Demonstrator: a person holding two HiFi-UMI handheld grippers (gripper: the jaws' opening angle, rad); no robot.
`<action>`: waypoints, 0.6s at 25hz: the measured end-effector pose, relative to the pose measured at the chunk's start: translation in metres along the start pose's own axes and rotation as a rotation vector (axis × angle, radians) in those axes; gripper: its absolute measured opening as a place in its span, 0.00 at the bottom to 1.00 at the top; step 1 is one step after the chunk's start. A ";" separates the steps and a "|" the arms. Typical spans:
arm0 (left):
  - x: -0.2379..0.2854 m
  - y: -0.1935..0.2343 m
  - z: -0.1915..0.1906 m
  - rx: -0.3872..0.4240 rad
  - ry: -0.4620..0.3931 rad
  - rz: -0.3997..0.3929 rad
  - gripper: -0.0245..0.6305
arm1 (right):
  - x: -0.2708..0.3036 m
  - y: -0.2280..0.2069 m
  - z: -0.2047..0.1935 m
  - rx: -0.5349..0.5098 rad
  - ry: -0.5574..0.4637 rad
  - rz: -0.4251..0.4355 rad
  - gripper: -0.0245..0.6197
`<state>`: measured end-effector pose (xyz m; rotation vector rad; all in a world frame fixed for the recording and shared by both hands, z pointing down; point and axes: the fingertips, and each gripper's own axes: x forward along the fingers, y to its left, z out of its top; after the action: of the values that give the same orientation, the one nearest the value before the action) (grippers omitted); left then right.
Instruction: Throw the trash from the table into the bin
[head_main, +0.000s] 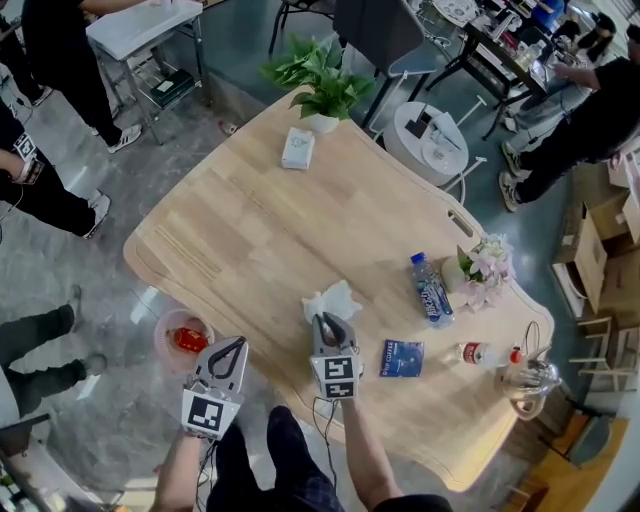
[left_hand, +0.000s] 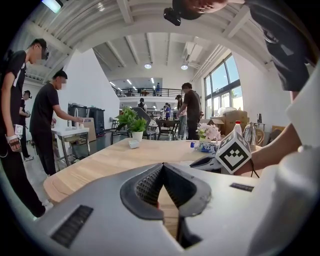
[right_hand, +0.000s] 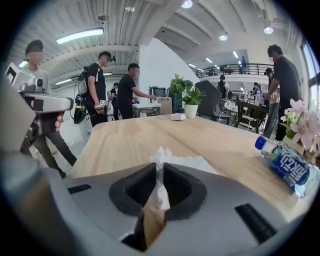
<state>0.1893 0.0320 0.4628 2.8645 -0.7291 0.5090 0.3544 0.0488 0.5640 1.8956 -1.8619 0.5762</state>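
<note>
A crumpled white tissue lies on the wooden table near its front edge. My right gripper is down on it and shut on the tissue, with a fold of it pinched between the jaws. In the right gripper view, the right gripper shows the paper running down through its narrow gap. My left gripper hangs shut and empty off the table's front left edge, just right of the pink bin, which stands on the floor with something red inside. In the left gripper view, the left gripper has its jaws together.
A blue packet, a water bottle, a small bottle, a glass kettle and flowers sit at the table's right. A tissue box and potted plant stand at the far end. People stand around.
</note>
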 end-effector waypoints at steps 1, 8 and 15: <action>-0.001 0.000 0.000 -0.002 -0.002 0.003 0.05 | 0.000 0.000 0.001 -0.004 -0.004 -0.004 0.10; -0.008 0.002 0.004 -0.005 -0.013 0.015 0.05 | -0.013 0.003 0.017 0.008 -0.057 0.005 0.07; -0.022 0.009 0.013 -0.013 -0.041 0.040 0.05 | -0.038 0.024 0.052 -0.007 -0.146 0.038 0.07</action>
<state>0.1705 0.0315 0.4430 2.8612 -0.7942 0.4502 0.3301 0.0508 0.5001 1.9479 -1.9916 0.4533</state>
